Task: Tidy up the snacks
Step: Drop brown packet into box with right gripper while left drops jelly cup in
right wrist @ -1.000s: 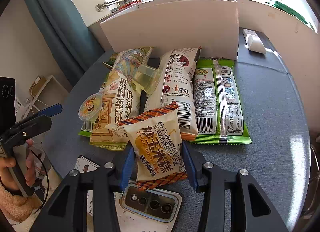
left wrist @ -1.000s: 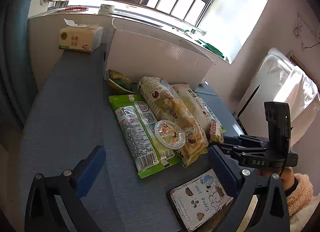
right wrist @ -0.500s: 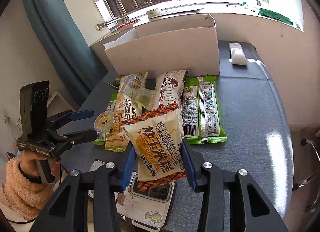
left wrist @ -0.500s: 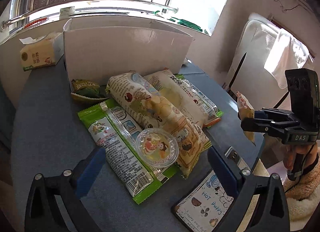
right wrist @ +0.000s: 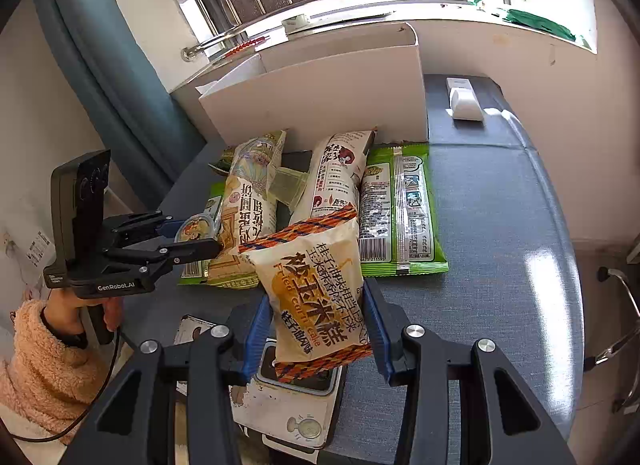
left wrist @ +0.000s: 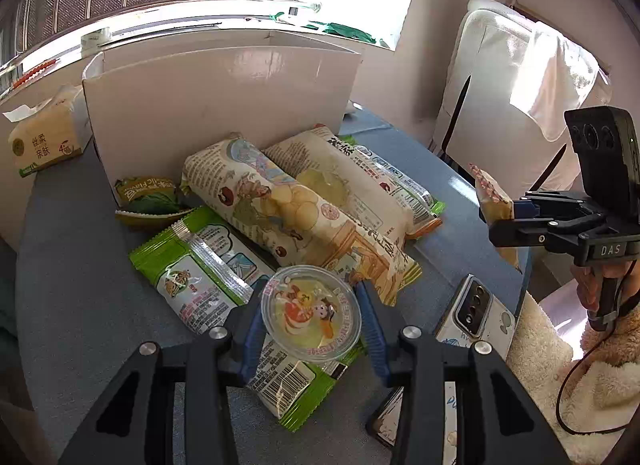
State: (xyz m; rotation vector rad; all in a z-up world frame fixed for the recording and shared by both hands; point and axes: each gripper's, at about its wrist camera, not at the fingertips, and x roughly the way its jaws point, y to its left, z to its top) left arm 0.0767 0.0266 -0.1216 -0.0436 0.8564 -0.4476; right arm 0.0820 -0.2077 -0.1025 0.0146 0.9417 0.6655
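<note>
My left gripper (left wrist: 311,317) is shut on a round clear jelly cup (left wrist: 311,311), which sits over a green snack pack (left wrist: 208,289). It also shows in the right wrist view (right wrist: 196,235). My right gripper (right wrist: 318,325) is shut on a yellow corn cake packet (right wrist: 316,285) and holds it above the table's near edge; the packet shows in the left wrist view (left wrist: 494,201). Two long cream snack bags (left wrist: 288,213) (left wrist: 352,181) lie side by side before a white open box (left wrist: 220,93). A second green pack (right wrist: 400,205) lies on the right.
A tissue pack (left wrist: 44,137) stands left of the box. A small dark green packet (left wrist: 148,201) lies by the box's corner. A phone (left wrist: 472,313) on a notebook lies at the near table edge. A white object (right wrist: 464,99) sits at the far right. A chair (left wrist: 520,77) stands beyond.
My left gripper has moved in and closed on the jelly cup. My right gripper has lifted and pulled back with the corn cake packet.
</note>
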